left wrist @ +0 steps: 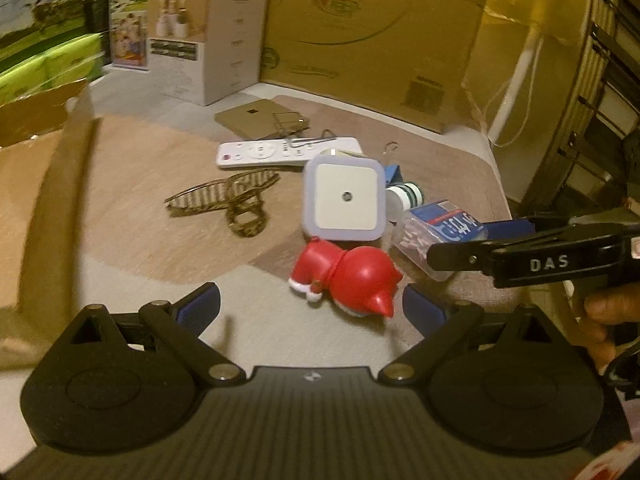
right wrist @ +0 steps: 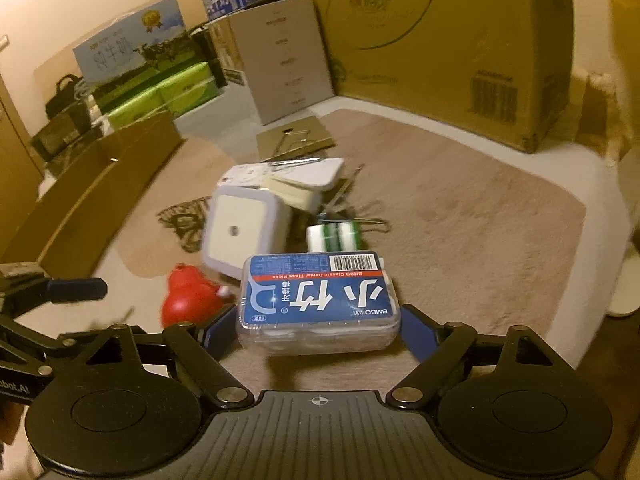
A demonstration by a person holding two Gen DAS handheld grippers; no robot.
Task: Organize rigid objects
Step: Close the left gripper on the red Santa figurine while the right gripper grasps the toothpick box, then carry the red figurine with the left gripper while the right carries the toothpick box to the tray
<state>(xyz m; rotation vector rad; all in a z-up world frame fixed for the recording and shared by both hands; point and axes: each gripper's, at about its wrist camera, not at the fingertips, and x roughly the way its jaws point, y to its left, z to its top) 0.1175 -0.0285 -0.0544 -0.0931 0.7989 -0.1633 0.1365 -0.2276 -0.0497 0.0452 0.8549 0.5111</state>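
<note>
A clear floss-pick box with a blue label [right wrist: 318, 304] lies between the open fingers of my right gripper [right wrist: 318, 330]; I cannot tell whether the pads touch it. It also shows in the left wrist view [left wrist: 438, 236], with the right gripper [left wrist: 472, 248] beside it. A red toy figure [left wrist: 348, 276] lies on the mat just ahead of my open, empty left gripper [left wrist: 312, 306]; it also shows in the right wrist view [right wrist: 188, 296]. Behind them stand a square white night light [left wrist: 344, 200], a small white-and-green bottle [right wrist: 334, 236], a white remote [left wrist: 288, 151] and a gold hair clip [left wrist: 232, 204].
A flat brown card with a wire clip [left wrist: 260, 118] lies behind the remote. An open cardboard box [left wrist: 36, 184] stands at the left. A large cardboard box [left wrist: 372, 36], a white carton [left wrist: 212, 36] and green packs [right wrist: 160, 96] line the back. The beige mat [right wrist: 460, 200] extends right.
</note>
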